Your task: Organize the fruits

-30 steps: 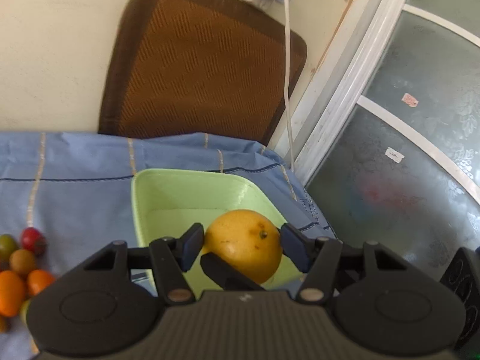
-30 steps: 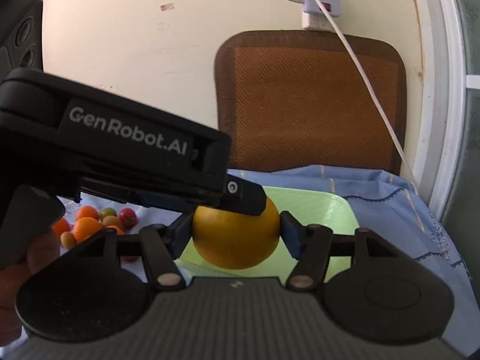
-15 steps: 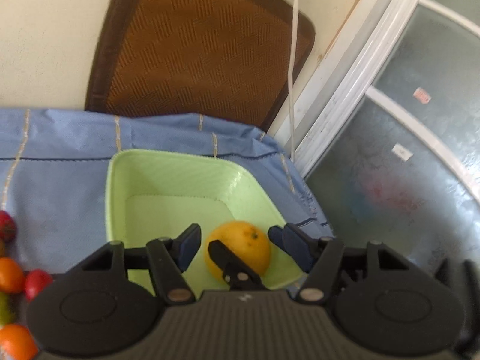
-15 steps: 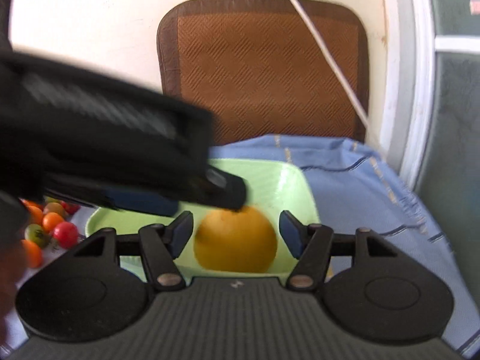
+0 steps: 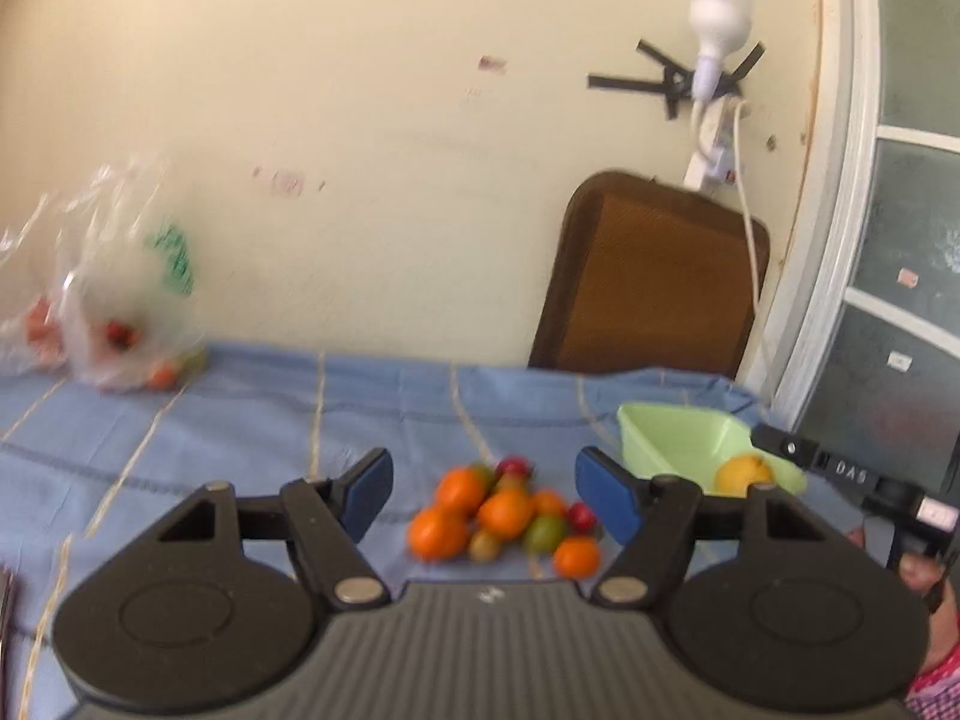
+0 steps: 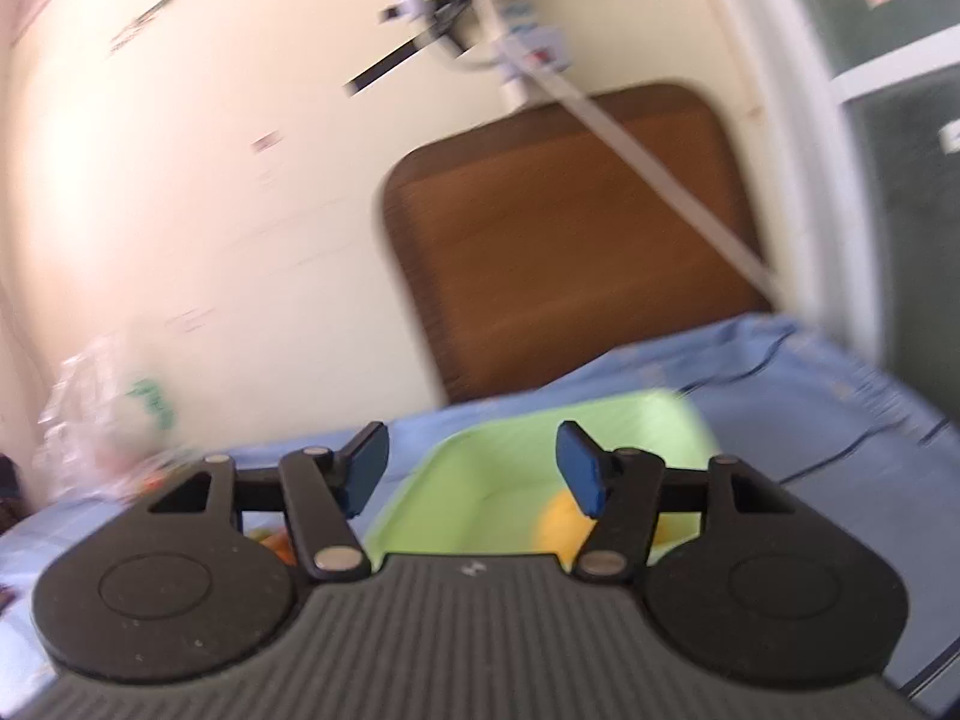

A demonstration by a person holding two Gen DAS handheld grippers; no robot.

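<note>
Both tongs sit with jaws spread apart, nothing between them. Left gripper (image 5: 483, 495) hangs above the blue tablecloth (image 5: 240, 420), its gap framing the fruit pile. Right gripper (image 6: 471, 471) is over the green bowl (image 6: 480, 480), tilted view, heavy motion blur; it also shows at the right edge of the left wrist view (image 5: 852, 474) with a hand (image 5: 927, 576) on it.

Brown woven mat (image 5: 654, 282) leans on the cream wall (image 5: 360, 120) behind the table. Clear plastic bag (image 5: 120, 300) with some fruit inside sits far left on the cloth, blurry.

Green bowl (image 5: 678, 438) is at the right end of the cloth, near the window frame (image 5: 828, 210). Large yellow orange (image 5: 744, 474) lies inside the bowl at its near corner; also seen, smeared, in the right wrist view (image 6: 561, 525).

Pile of small orange, red and green tomatoes (image 5: 504, 513) lies loose on the cloth, left of the bowl, not touching it.

White bulb (image 5: 717, 30) is taped to the wall with black tape, cable (image 5: 747, 228) hanging down over the mat.
</note>
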